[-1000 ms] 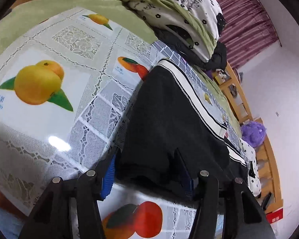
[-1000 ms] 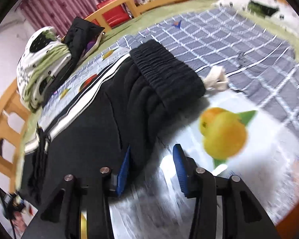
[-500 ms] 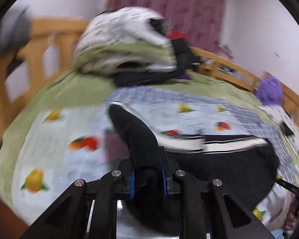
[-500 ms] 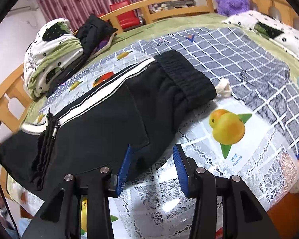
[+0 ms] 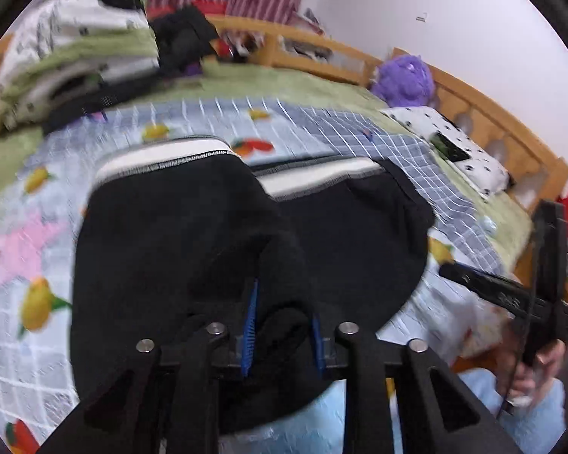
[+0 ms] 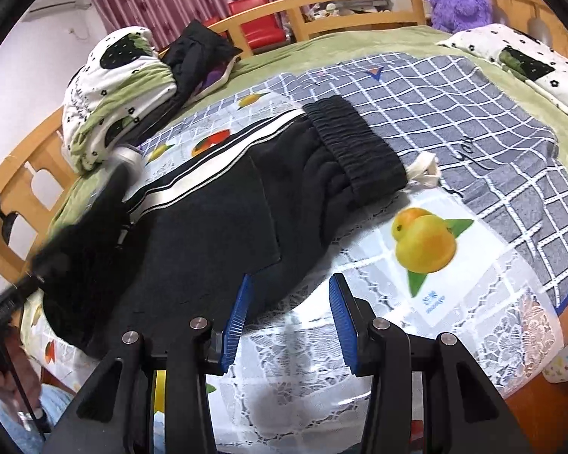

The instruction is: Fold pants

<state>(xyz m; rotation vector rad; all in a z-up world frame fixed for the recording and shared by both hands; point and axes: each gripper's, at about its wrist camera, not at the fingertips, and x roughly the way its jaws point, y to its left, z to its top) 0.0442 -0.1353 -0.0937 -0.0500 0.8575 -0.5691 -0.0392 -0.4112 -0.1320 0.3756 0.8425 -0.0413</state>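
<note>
My left gripper (image 5: pixel 282 325) clenches a black fold of the pants (image 5: pixel 216 227), lifted over the bed (image 5: pixel 322 87). My right gripper (image 6: pixel 289 317) hangs released beside the pants' edge.

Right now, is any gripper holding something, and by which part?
The left gripper holds the black pants by a bunched leg end, lifted over the rest. The right gripper is open, holding nothing.

Matt black fleece pants (image 6: pixel 216 227)
</note>
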